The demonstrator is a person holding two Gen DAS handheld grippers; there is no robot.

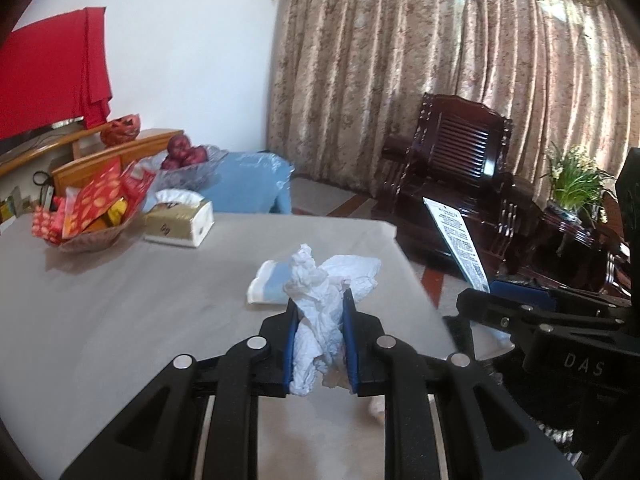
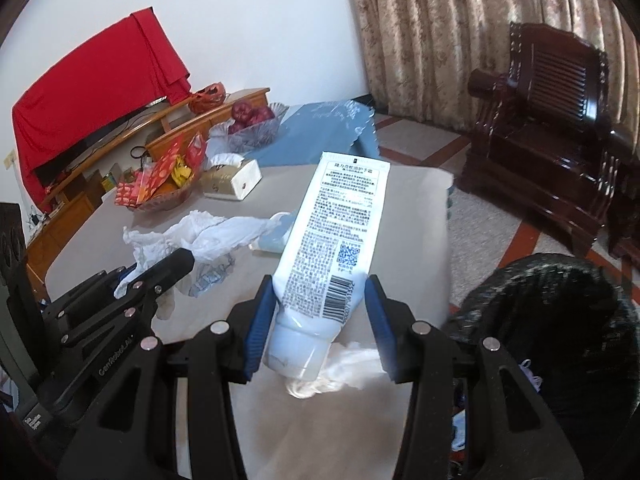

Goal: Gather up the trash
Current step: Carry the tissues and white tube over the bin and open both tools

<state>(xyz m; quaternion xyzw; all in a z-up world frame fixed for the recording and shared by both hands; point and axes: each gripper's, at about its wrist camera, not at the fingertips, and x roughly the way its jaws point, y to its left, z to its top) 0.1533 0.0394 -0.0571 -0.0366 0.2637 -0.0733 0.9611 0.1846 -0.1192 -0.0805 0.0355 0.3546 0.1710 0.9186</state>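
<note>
Both grippers are holding trash over the grey table [image 1: 100,320]: the left gripper [image 1: 320,312] is pinching a crumpled white tissue [image 1: 320,320] between its blue pads [image 1: 291,344], and the right gripper [image 2: 320,304] is clamping a white cream tube [image 2: 332,240], printed back facing the camera, flat end tilting up and away, cap end sitting low between the fingers. Under the tube, another wad of tissue [image 2: 344,360] is lying on the table. To the right of the right gripper, a dark wastebasket [image 2: 560,320] is standing beside the table edge. Just beyond the held tissue, a small blue and white packet [image 1: 268,286] is lying flat. Farther back, a tissue box [image 1: 180,224], a basket of red wrappers [image 1: 88,216] and a glass bowl of red fruit [image 1: 186,160] are sitting along the far edge. Behind them, a dark wooden armchair [image 1: 452,160] is standing before patterned curtains [image 1: 440,60]
</note>
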